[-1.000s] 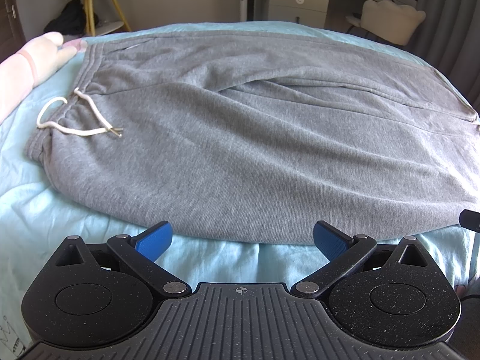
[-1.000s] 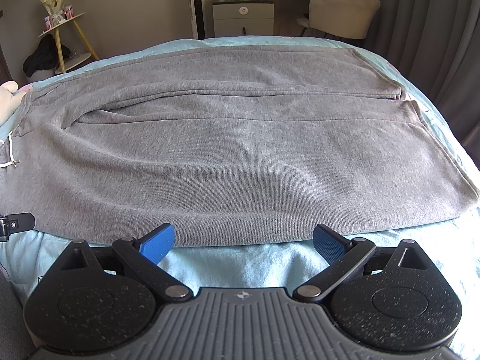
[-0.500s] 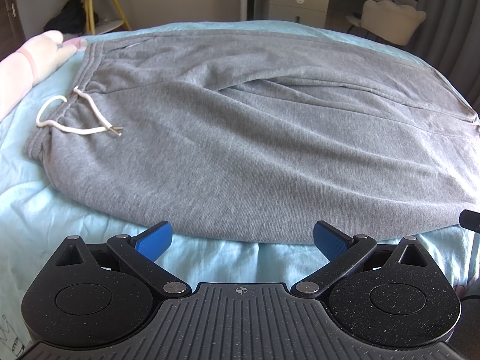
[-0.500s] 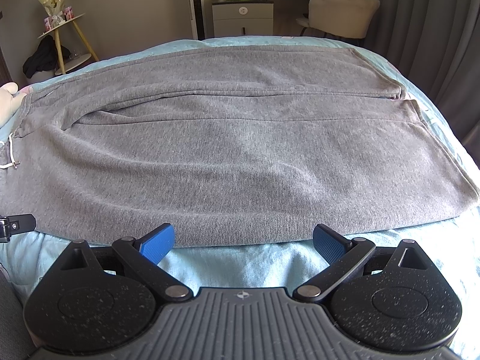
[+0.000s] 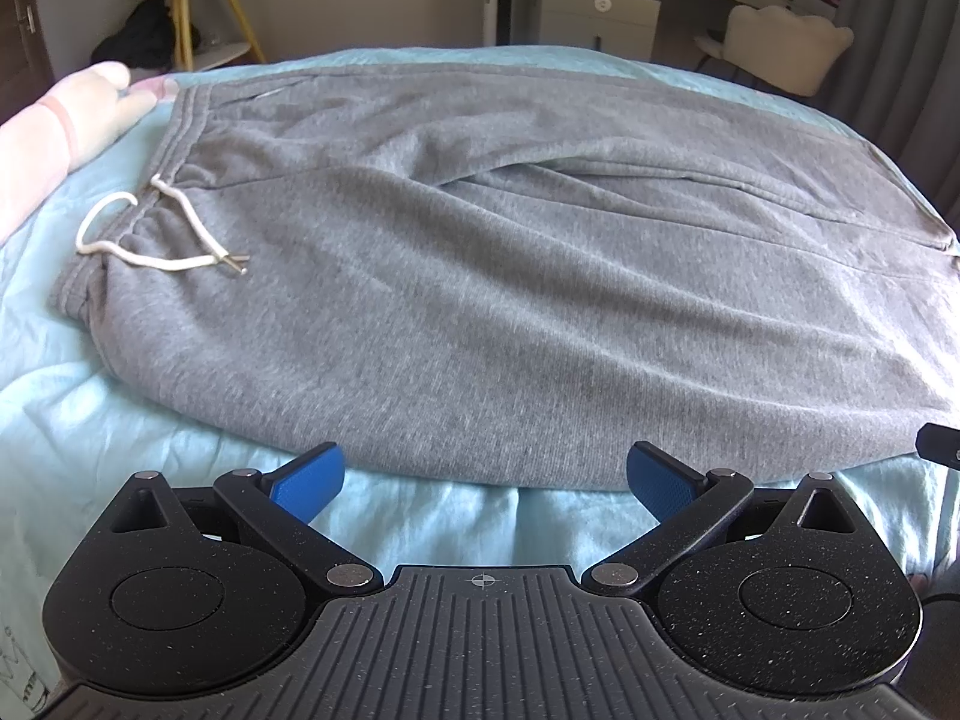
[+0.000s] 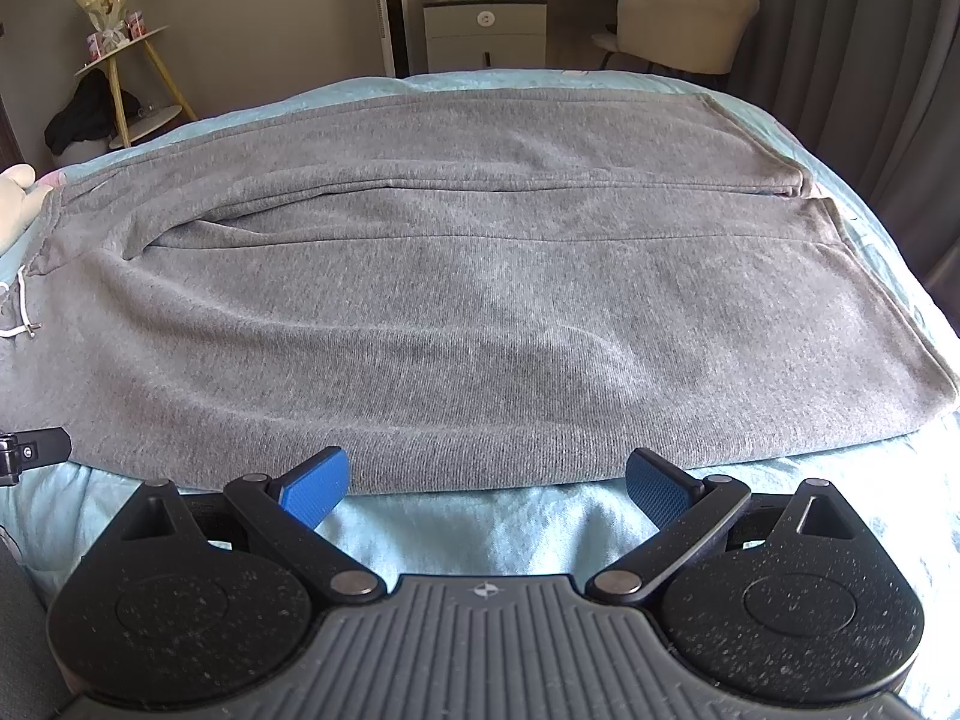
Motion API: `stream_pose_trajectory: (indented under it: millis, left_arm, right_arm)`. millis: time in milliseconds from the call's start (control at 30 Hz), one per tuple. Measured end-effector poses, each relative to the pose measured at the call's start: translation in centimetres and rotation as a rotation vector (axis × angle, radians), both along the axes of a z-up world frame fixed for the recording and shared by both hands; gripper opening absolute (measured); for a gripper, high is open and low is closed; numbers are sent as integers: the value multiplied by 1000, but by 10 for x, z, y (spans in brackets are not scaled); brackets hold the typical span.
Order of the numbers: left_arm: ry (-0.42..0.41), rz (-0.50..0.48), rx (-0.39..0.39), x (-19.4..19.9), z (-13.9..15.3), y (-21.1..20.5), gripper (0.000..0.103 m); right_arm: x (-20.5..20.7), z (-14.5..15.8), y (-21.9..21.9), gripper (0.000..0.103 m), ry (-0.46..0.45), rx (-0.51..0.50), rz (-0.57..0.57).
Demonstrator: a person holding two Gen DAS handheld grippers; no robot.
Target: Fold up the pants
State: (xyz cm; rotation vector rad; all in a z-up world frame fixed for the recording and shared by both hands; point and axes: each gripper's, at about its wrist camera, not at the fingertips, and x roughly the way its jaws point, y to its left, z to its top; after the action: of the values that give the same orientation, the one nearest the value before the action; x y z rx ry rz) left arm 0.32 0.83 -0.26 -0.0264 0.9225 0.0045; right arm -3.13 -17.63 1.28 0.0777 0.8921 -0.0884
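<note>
The grey pants (image 5: 510, 276) lie flat across the bed (image 5: 120, 450), waistband left, while the left gripper (image 5: 485, 477) and right gripper (image 6: 487, 480), both spread, hover at the near edge, positioned to pinch it.

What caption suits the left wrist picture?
Open left gripper hovers before grey pants spread on a blue bed.
</note>
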Motion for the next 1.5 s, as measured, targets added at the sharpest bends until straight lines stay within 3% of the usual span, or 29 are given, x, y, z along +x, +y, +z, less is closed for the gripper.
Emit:
stream_pose_trajectory:
  millis: [533, 633, 733, 833, 933, 1000, 1100, 1233, 1333, 1400, 1500]
  left_arm:
    - [-1, 6, -7, 3, 1, 3, 103]
    - [-18, 24, -21, 6, 6, 7, 103]
    - [-64, 53, -21, 16, 14, 11, 103]
    - [-93, 92, 21, 41, 21, 15, 103]
    - [-144, 157, 30, 73, 27, 23, 103]
    - [-178, 218, 29, 96, 25, 31, 103]
    - [-215, 323, 61, 126, 9, 44, 103]
    - [-194, 384, 118, 141, -23, 64, 103]
    - [-227, 433, 94, 138, -27, 83, 103]
    - [-291, 466, 70, 135, -27, 90, 103]
    - [-324, 412, 53, 138, -34, 90, 103]
  right_arm:
    - [9, 1, -6, 99, 26, 66, -1]
    - [25, 1, -17, 99, 40, 130, -14]
    - [52, -3, -27, 99, 57, 87, -58]
    - [83, -19, -38, 99, 100, 66, -97]
    - [102, -45, -54, 99, 140, 133, -164]
    - [103, -52, -57, 99, 103, 141, -187]
    - [105, -56, -58, 99, 83, 140, -190]
    - [117, -45, -53, 99, 153, 98, -129]
    - [146, -13, -61, 99, 21, 159, -86]
    - [182, 7, -72, 99, -79, 199, -121]
    - [262, 20, -90, 93, -170, 236, -216]
